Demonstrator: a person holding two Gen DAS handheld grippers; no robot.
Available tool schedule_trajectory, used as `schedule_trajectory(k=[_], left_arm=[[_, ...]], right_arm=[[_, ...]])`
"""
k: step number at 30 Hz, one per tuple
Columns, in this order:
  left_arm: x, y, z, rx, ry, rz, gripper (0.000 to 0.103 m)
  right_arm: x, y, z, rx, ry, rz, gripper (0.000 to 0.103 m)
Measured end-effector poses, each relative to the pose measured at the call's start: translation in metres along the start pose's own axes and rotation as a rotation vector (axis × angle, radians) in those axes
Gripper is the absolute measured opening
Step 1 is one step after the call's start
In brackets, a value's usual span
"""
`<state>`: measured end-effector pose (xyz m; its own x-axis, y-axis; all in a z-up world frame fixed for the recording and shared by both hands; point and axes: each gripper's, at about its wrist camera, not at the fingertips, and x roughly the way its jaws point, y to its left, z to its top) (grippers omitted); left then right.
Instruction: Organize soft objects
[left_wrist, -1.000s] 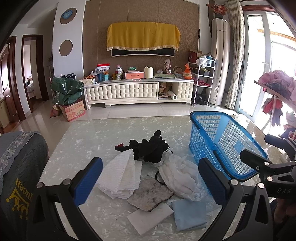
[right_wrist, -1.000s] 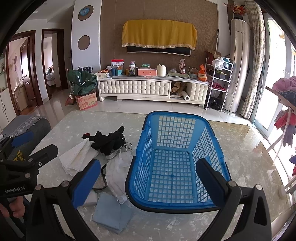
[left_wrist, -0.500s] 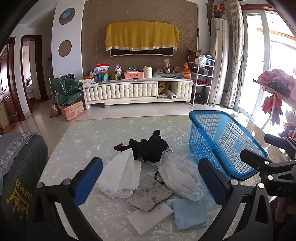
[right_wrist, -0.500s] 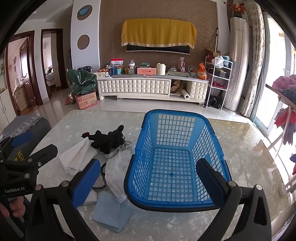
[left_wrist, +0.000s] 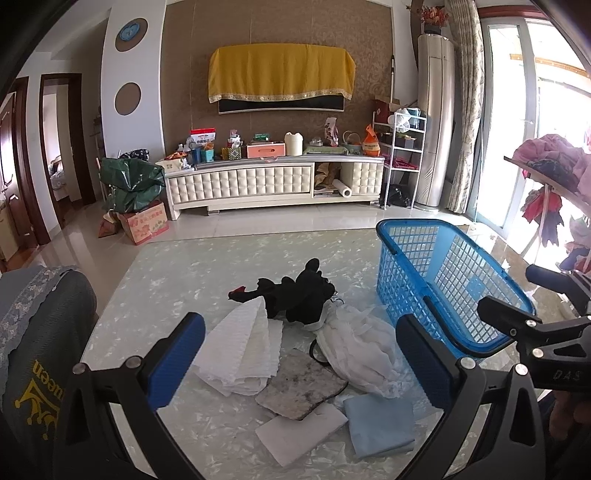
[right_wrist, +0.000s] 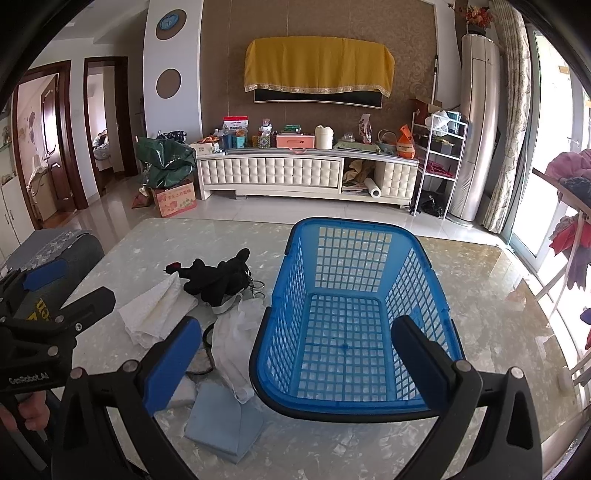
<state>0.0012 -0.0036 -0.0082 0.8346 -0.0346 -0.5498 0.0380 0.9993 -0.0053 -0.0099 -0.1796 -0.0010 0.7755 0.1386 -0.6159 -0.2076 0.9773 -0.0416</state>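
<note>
A pile of soft things lies on the marble table (left_wrist: 177, 269): a black plush toy (left_wrist: 295, 295), a folded white towel (left_wrist: 243, 350), a crumpled white cloth (left_wrist: 358, 350), a grey mat (left_wrist: 301, 387), a white sheet (left_wrist: 303, 432) and a light blue cloth (left_wrist: 380, 421). An empty blue basket (right_wrist: 343, 332) stands to their right. My left gripper (left_wrist: 299, 362) is open above the pile. My right gripper (right_wrist: 295, 358) is open over the basket's near rim. Both are empty.
A dark chair back (left_wrist: 33, 354) with yellow lettering stands at the table's left edge. A white TV cabinet (left_wrist: 273, 184) with clutter lines the far wall. A clothes rack (left_wrist: 554, 184) stands at the right by the window.
Both grippers have drifted very slightly; the scene sits a touch lower in both views. Nothing on the table has moved.
</note>
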Motion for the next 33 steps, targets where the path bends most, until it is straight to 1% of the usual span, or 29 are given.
schedule_trajectory(k=[9, 13, 16, 19, 21, 22, 27, 29, 30, 33], left_arm=[[0.000, 0.012, 0.006, -0.027, 0.004, -0.028, 0.103], [-0.002, 0.024, 0.012, -0.044, 0.022, -0.075, 0.103], [-0.001, 0.033, 0.016, -0.057, 0.062, -0.112, 0.103], [-0.002, 0.036, 0.022, -0.044, 0.086, -0.133, 0.103], [-0.003, 0.036, 0.026, -0.011, 0.094, -0.122, 0.103], [-0.003, 0.036, 0.029, 0.004, 0.106, -0.105, 0.103], [0.000, 0.046, 0.046, 0.048, 0.135, -0.117, 0.103], [0.009, 0.052, 0.051, 0.070, 0.162, -0.129, 0.103], [0.015, 0.056, 0.053, 0.077, 0.189, -0.132, 0.103], [0.031, 0.066, 0.057, 0.071, 0.245, -0.154, 0.103]], right_arm=[[-0.001, -0.008, 0.015, 0.002, 0.018, 0.029, 0.103], [-0.003, -0.013, 0.022, -0.012, 0.025, 0.028, 0.103], [-0.003, -0.016, 0.028, -0.017, 0.035, 0.029, 0.103], [-0.002, -0.016, 0.035, -0.052, 0.044, 0.032, 0.103], [-0.001, -0.014, 0.040, -0.077, 0.049, 0.040, 0.103], [0.001, -0.012, 0.042, -0.092, 0.057, 0.047, 0.103], [0.019, 0.000, 0.061, -0.189, 0.094, 0.061, 0.103], [0.024, 0.004, 0.067, -0.221, 0.109, 0.076, 0.103], [0.029, 0.008, 0.070, -0.243, 0.115, 0.082, 0.103], [0.048, 0.020, 0.076, -0.301, 0.149, 0.111, 0.103]])
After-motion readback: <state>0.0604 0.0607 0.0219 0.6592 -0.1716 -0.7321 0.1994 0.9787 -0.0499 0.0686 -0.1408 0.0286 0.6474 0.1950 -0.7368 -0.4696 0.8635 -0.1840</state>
